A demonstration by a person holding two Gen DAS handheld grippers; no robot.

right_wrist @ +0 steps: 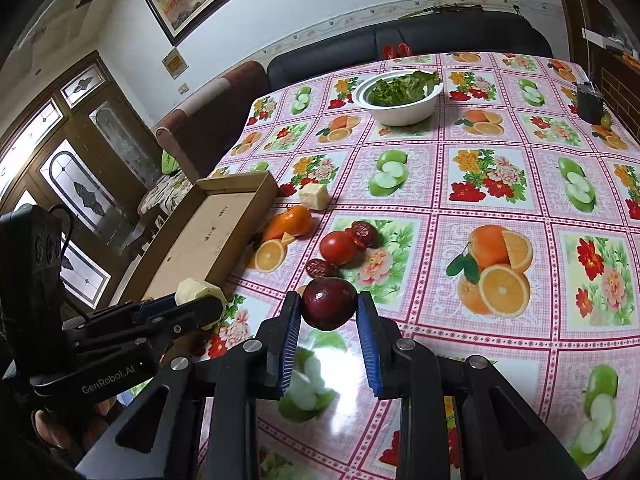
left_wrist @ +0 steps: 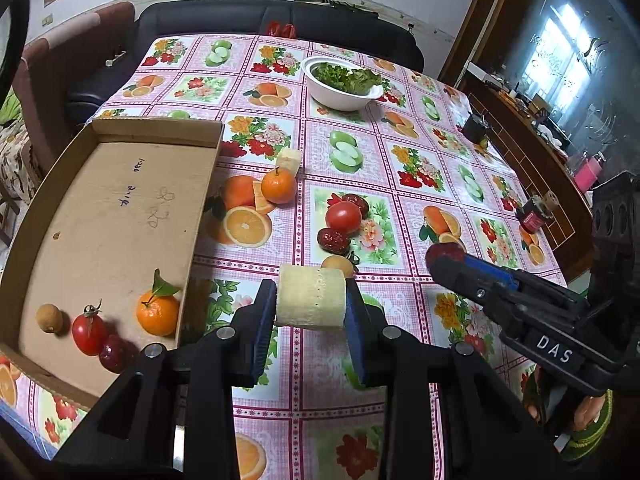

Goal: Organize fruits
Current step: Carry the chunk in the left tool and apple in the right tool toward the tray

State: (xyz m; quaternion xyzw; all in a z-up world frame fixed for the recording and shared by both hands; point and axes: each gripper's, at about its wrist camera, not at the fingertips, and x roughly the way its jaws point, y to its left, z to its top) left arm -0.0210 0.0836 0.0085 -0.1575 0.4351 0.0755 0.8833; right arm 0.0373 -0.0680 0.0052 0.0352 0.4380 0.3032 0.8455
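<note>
We cannot identify the small round tan fruit [left_wrist: 338, 265] half hidden behind the held pale chunk [left_wrist: 311, 298]

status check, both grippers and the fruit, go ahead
Left gripper shut on pale fruit chunk. Right gripper shut on dark red plum. Cardboard tray partly filled, path clear.

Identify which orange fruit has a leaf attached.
The orange inside the cardboard tray, beside the tomato; the orange on the tablecloth shows no leaf.

"DAS" on right gripper [left_wrist: 446, 258]; "GenRobot.AI" on left gripper [right_wrist: 200, 300].
</note>
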